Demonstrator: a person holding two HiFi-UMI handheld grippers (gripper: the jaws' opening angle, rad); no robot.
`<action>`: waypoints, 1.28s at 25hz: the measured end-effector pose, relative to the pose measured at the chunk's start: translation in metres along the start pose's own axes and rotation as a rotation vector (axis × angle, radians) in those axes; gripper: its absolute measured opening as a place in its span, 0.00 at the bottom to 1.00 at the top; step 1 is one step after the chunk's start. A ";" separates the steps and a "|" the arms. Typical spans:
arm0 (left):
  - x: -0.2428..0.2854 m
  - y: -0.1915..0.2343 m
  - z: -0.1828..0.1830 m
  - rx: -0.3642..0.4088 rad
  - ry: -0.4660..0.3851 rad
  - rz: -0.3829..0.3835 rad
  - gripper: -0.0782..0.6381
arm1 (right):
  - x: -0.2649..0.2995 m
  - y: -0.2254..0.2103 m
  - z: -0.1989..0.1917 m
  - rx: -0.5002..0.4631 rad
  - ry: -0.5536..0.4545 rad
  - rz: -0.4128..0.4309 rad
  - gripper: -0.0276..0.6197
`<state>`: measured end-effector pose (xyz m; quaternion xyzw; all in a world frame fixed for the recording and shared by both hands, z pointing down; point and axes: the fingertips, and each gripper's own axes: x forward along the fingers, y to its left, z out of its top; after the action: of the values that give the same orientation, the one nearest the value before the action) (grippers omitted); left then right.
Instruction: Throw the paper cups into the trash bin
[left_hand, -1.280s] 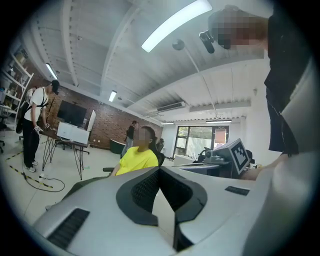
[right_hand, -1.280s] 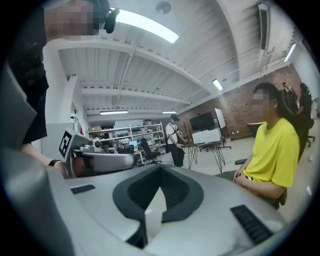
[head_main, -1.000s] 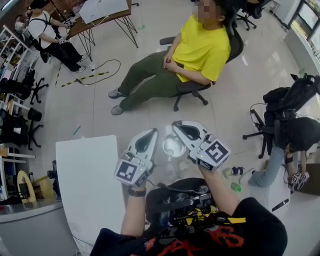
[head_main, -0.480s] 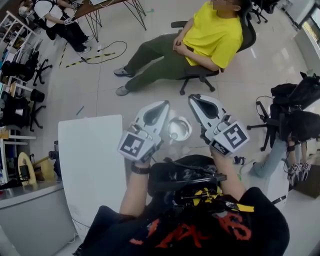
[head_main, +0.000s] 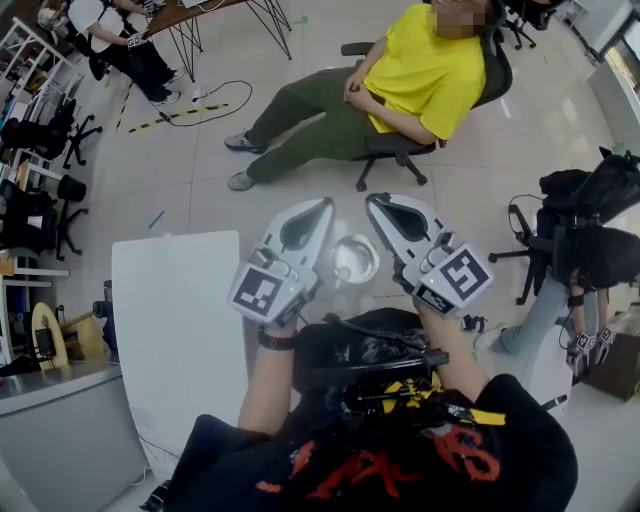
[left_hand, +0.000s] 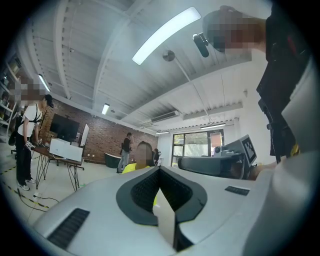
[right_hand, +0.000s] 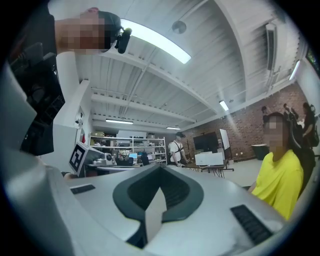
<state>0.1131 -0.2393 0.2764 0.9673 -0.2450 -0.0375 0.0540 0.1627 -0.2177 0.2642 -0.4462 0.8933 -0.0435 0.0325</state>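
In the head view both grippers are held up side by side, pointing forward and level. My left gripper and my right gripper each have their jaws together with nothing between them. The left gripper view shows its own tips meeting against the open room, and the right gripper view shows the same for its tips. On the floor below, between the two grippers, stands a round shiny open-topped container that looks like the trash bin. No paper cup shows in any view.
A person in a yellow shirt sits on an office chair just ahead. A white table stands at the left. Black bags and a crouching person are at the right. Shelves, chairs and floor cables lie at far left.
Both grippers have risen a little together, staying shut and side by side. The head view has shifted, so the bin and the seated person sit slightly differently in the frame.
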 end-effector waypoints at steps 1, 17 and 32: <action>0.000 -0.001 0.000 0.000 0.000 0.001 0.12 | 0.000 0.000 0.001 0.004 0.000 0.003 0.05; 0.010 -0.010 -0.005 -0.012 0.014 -0.045 0.11 | -0.001 -0.001 -0.001 0.001 0.015 0.008 0.04; 0.015 -0.021 -0.030 -0.044 0.075 -0.118 0.12 | -0.023 -0.014 0.008 0.034 -0.014 -0.059 0.04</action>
<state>0.1388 -0.2250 0.3025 0.9794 -0.1843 -0.0098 0.0823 0.1882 -0.2081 0.2579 -0.4719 0.8787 -0.0565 0.0452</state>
